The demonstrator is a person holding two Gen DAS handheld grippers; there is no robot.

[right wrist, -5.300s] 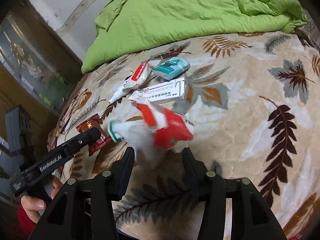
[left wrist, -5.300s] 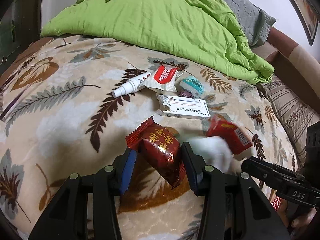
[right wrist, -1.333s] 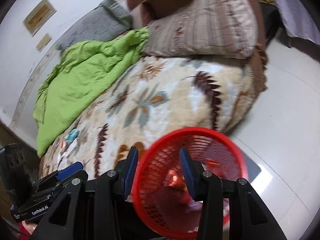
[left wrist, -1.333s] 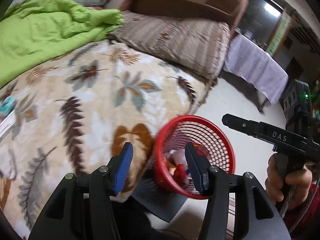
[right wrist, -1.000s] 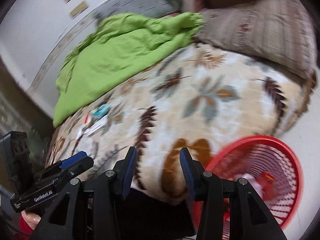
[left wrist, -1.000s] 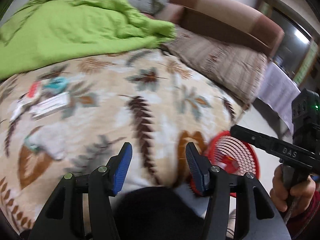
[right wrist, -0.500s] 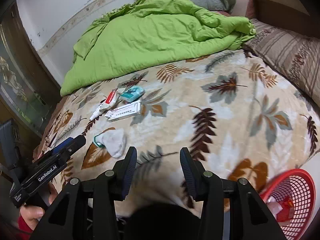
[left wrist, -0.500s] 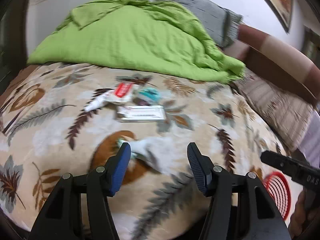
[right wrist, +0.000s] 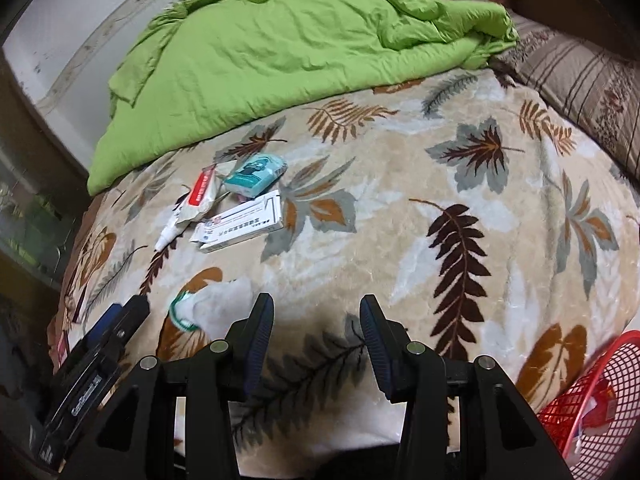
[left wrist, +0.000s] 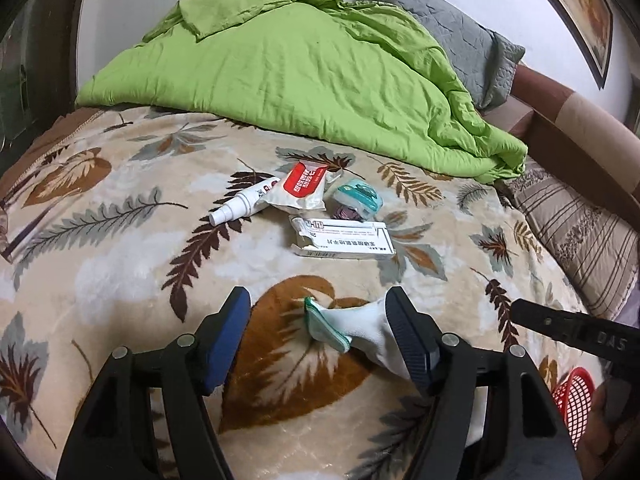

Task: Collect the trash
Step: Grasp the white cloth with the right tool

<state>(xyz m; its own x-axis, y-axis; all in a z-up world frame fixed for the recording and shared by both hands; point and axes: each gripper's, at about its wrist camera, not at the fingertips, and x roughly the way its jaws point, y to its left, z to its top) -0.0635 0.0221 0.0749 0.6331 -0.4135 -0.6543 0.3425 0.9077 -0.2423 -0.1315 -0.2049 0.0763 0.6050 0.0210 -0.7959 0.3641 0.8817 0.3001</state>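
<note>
The left gripper (left wrist: 318,334), jaws just widened, is seen parted around a white sock (left wrist: 352,326), unpinched. The right gripper (right wrist: 316,340) is held half-open, empty. Farther on the blanket (left wrist: 120,240), a medicine box (left wrist: 344,238) is left lying.

I am working in a home bedroom: a bed under a leaf-patterned blanket (left wrist: 120,240), a rumpled green duvet (left wrist: 300,72), a grey pillow (left wrist: 460,40), a striped pillow (left wrist: 580,232), a framed picture (left wrist: 580,12) on the wall.
</note>
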